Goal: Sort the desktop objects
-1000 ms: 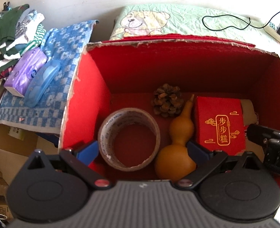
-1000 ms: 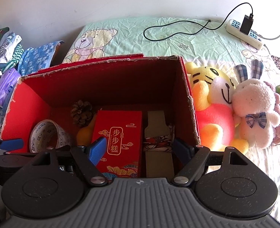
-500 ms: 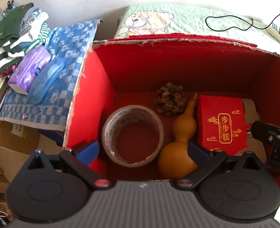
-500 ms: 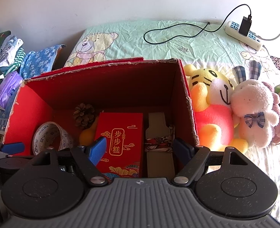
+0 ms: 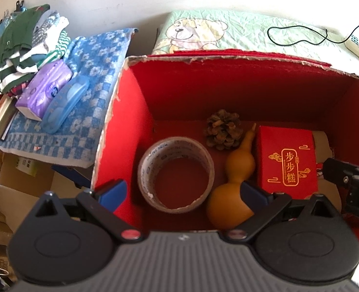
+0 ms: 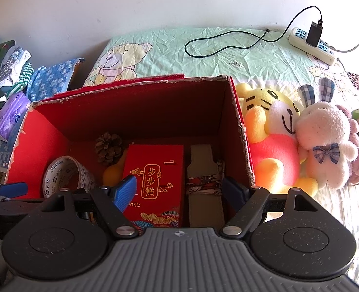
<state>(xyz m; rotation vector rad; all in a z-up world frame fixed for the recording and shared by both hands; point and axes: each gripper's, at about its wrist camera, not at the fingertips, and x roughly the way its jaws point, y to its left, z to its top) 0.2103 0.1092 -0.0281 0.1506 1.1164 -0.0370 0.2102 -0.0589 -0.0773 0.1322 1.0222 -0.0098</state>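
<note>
Inside the red box [image 5: 130, 112], at the centre of the left wrist frame, lie a tape roll [image 5: 175, 175], a pine cone [image 5: 223, 132], a gourd [image 5: 230, 185] and a red packet [image 5: 288, 163]. Both the left gripper [image 5: 182, 192] and the right gripper [image 6: 179, 189] hover at the lower edge, spread wide and holding nothing. Plush toys [image 6: 301, 141] sit at centre right.

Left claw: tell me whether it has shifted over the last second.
Yes, slightly: the left claw drifted leftward, since the red box and tape roll slid right in its view.
</note>
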